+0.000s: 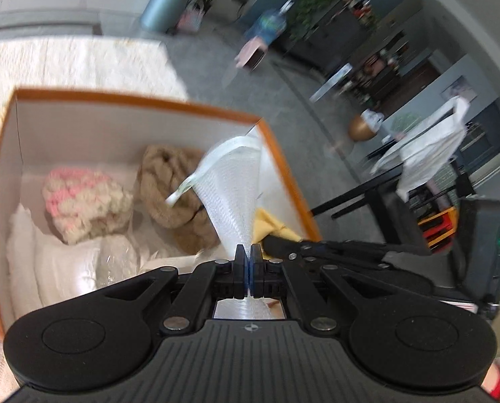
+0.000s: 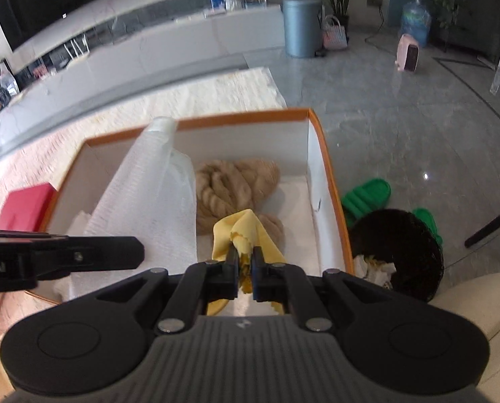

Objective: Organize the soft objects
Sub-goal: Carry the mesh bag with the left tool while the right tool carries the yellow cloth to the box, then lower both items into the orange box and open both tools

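An orange-rimmed white box sits on a white bedspread. Inside lie a tan knitted piece, a pink-and-cream knitted piece and white padding. My left gripper is shut on a white mesh cloth, held up over the box's right side. My right gripper is shut on a yellow cloth just above the box's near right corner, beside the left gripper.
A red flat object lies left of the box on the bedspread. A dark round bin and green slippers stand on the grey floor to the right. A cream cushion edge is at the lower right.
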Demonstrator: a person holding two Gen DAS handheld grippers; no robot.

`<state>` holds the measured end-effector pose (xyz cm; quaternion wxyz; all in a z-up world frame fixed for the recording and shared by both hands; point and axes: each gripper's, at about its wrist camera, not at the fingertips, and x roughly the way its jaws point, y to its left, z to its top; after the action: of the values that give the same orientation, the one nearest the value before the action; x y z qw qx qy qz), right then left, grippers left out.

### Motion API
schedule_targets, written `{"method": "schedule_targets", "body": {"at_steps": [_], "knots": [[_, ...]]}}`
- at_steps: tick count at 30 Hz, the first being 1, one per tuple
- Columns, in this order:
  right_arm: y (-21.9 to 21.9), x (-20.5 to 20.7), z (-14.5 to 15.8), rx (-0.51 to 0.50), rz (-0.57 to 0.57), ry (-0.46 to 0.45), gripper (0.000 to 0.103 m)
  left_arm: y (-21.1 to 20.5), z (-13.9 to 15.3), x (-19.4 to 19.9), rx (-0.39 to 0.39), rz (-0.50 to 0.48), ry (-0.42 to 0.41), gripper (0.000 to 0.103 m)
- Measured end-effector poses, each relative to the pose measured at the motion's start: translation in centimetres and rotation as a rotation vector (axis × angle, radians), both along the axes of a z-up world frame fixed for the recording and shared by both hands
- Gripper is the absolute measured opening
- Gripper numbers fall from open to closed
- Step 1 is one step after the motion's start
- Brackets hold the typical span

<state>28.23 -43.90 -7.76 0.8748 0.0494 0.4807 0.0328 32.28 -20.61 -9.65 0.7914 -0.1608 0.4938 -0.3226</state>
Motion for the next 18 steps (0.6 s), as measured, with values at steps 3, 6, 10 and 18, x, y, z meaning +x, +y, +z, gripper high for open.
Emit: {"method": "schedule_targets", "body": {"at_steps": [3,6,10,18], "knots": [[0.0,1.0,-1.4,-0.026,0.026,0.047,0.005,-0.4,-1.4,0.6,0.031,0.008,0.044,0.001],[0.3,2.1,-2.8,-0.055,0.053,0.103,0.005,-1.2,-2.4,1.1,0.068,0.013,0.068,0.001],[0.3,3.1,-4.0,-0.071,0.088,0.162,0.007,-2.1,-3.6,1.6,0.114,0.012,0.092,0.001],[0.5,4.1,-4.7,-0.100,0.122,0.204,0.012,-2.4,-4.2,1.6,0.125,0.015,0.107,0.016]]}}
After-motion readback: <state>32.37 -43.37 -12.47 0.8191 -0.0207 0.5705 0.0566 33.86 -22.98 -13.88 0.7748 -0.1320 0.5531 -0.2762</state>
